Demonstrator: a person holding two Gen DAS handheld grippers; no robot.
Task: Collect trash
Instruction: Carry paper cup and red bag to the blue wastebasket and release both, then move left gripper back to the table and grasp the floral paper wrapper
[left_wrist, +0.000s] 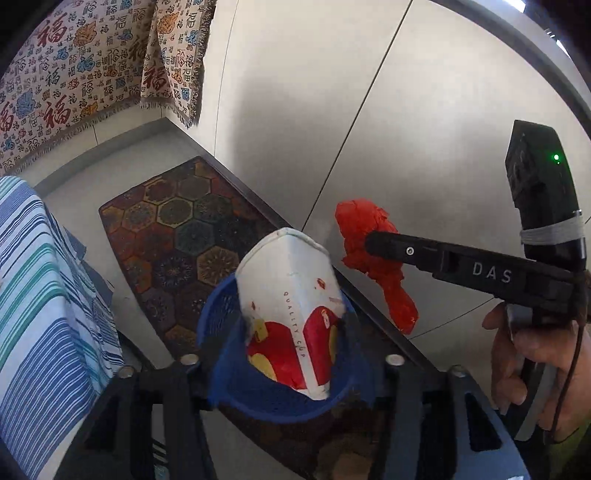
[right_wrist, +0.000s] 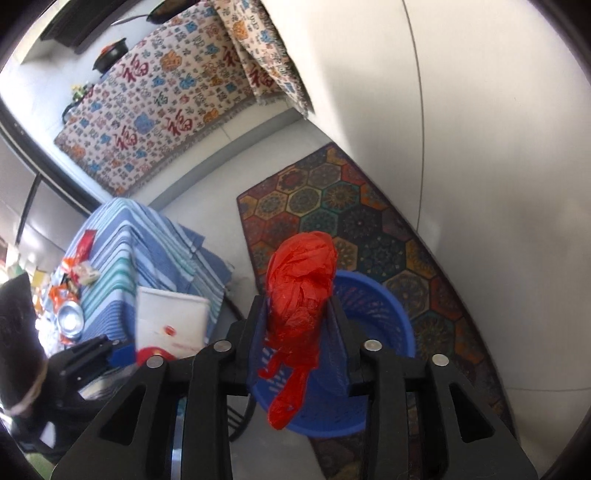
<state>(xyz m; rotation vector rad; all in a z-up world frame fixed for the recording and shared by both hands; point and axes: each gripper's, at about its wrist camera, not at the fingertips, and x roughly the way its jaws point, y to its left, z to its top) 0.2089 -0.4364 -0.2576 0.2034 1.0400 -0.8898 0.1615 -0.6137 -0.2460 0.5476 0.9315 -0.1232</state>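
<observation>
My left gripper (left_wrist: 291, 332) is shut on a flattened white and red paper cup (left_wrist: 291, 306) and holds it right above a blue plastic basket (left_wrist: 236, 380). My right gripper (right_wrist: 299, 306) is shut on a crumpled red plastic bag (right_wrist: 301, 284) and holds it over the same blue basket (right_wrist: 380, 317), which stands on the patterned rug. In the left wrist view the red bag (left_wrist: 373, 258) hangs from the right gripper's fingers (left_wrist: 384, 245) to the right of the cup. The cup also shows at the left of the right wrist view (right_wrist: 171, 321).
A hexagon-patterned rug (left_wrist: 173, 236) lies along a white wall (left_wrist: 406, 110). A table with a blue striped cloth (right_wrist: 147, 243) carries wrappers and a metal bowl (right_wrist: 70, 319). A sofa with a patterned throw (right_wrist: 155, 103) stands behind.
</observation>
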